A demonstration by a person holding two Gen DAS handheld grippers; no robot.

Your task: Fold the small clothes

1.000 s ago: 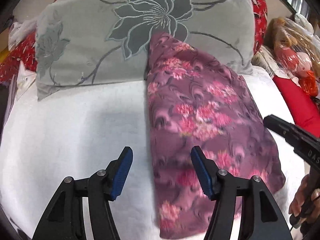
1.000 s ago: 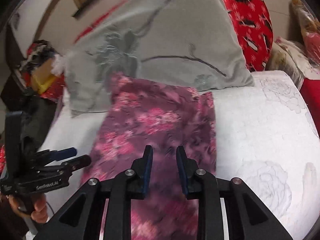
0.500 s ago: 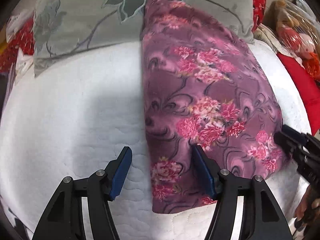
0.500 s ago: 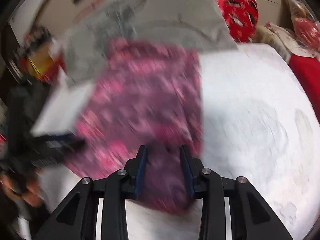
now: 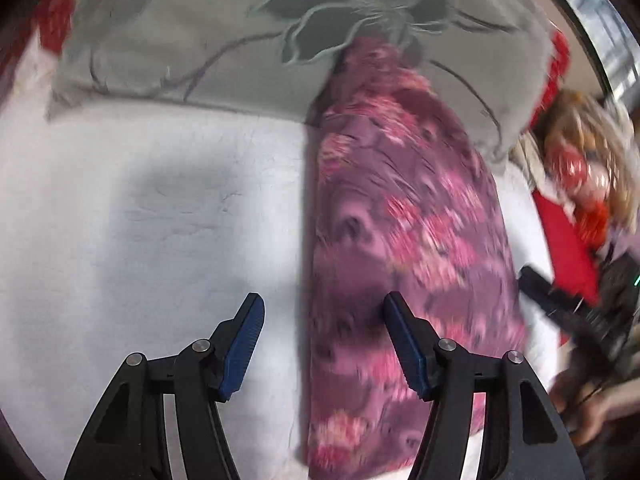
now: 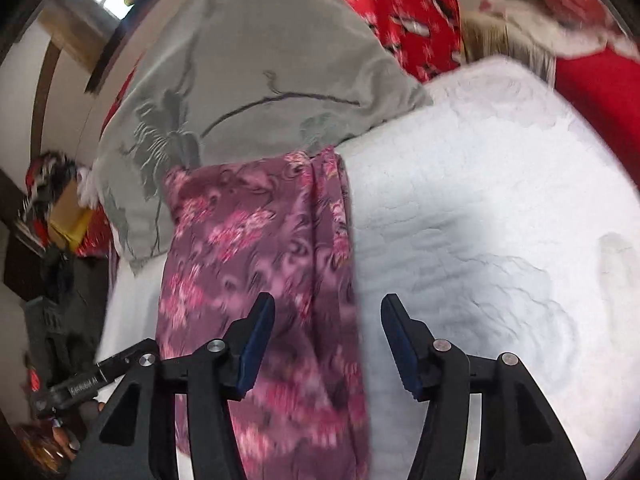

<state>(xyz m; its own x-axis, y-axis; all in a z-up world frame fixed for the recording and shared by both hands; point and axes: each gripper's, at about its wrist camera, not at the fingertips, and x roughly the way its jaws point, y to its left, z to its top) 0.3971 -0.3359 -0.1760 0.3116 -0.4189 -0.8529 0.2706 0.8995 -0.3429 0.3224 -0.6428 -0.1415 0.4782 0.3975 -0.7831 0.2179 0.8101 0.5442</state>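
A purple garment with pink flowers lies folded lengthwise in a long strip on the white quilted bed, its far end against a grey pillow. My left gripper stands open over the garment's left edge; its right finger hangs above the cloth and nothing is pinched. My right gripper hovers over the garment's right edge, jaws opening, with the edge between the fingers but not pressed. The right gripper's tool shows at the right rim of the left wrist view; the left one's at the lower left of the right wrist view.
A grey pillow with a dark flower leans at the head of the bed. White quilted bedding spreads on both sides. Red patterned cushions, a bagged toy and a cluttered box flank the bed.
Both grippers dipped toward the garment and then drew back and rolled. The right gripper's jaws went from narrow to wide apart. The left jaws stayed wide.
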